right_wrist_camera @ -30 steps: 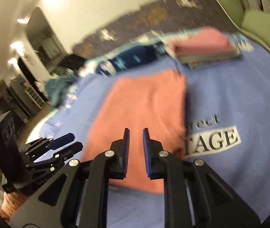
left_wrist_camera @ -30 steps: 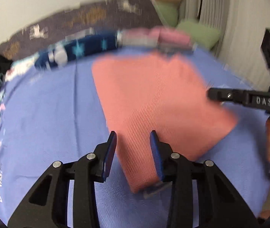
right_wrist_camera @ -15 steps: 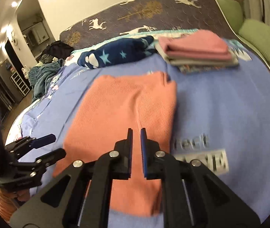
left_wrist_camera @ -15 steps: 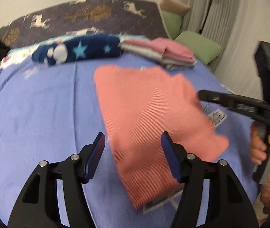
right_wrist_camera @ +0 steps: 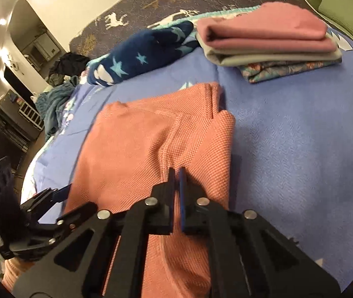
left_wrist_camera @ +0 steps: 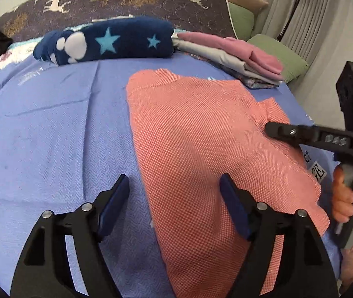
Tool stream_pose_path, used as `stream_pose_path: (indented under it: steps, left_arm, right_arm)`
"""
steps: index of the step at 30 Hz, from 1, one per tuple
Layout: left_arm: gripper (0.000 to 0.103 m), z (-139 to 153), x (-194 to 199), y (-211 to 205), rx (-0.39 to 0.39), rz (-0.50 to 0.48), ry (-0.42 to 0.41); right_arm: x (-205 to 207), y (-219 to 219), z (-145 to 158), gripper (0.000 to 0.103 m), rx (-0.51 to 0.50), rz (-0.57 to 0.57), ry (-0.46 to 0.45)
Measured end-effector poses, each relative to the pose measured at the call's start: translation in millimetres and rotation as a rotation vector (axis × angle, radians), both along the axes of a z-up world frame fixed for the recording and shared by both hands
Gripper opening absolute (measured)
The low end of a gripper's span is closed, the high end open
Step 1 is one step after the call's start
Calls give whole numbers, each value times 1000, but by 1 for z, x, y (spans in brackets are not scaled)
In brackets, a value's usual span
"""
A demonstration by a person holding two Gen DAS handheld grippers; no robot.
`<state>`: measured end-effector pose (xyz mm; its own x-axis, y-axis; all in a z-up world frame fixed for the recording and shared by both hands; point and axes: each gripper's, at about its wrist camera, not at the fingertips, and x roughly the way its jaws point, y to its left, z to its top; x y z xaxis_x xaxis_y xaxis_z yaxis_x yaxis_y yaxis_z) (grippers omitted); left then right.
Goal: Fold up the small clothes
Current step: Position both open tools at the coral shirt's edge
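The salmon knit garment [left_wrist_camera: 201, 149] lies flat on the blue bedspread [left_wrist_camera: 52, 136] just in front of the folded stack [right_wrist_camera: 268, 39] – left gripper [left_wrist_camera: 174, 193] spread over its near edge, right gripper [right_wrist_camera: 176, 173] pressed together (apparently empty) – so pinching corners for the next fold seems due.

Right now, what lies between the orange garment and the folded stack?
Only bare blue bedspread separates the orange garment from the folded stack, clearest in the right wrist view.
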<state>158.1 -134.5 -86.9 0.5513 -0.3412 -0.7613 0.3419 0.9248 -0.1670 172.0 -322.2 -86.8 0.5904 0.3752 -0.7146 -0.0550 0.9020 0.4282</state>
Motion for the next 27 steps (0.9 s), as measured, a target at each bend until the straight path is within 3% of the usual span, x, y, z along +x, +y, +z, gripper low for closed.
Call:
stream_pose_path:
  steps: [2,3,5,8,12,15,18,20,25,27]
  left_arm:
    - [77,7,-3,4,-15,-7,-18]
    - [77,12,-2,7,-30,-14,-21]
    - [77,17,0,11,-49,-32,-19]
    - [77,16,12,19,-107,-23,22]
    - [77,-5,28,22,-157,-58,143]
    - [88,-8,26,20,-186,-85,121]
    - [89,-8,25,13,-154,-101,100]
    - [89,-6,23,7,-111,-116,84]
    - [89,-1,12,3,-104,-176,66]
    - [89,-1,10,0,-75,-190,49]
  right_arm:
    - [-9,-8,10,43,44,-7,-18]
    - [-14,-13,15,46,45,-20,-30]
    - [-25,-20,26,47,-10,-30,-62]
    - [-31,-28,24,49,-53,-6,-32]
    - [-29,-36,-6,50,49,46,102]
    - [-25,-40,-14,51,102,56,105]
    - [-19,-40,-14,51,115,55,115]
    - [-18,-36,-10,50,79,53,113]
    - [-39,-35,14,50,-53,-3,49]
    - [-43,-33,18,51,-60,17,45]
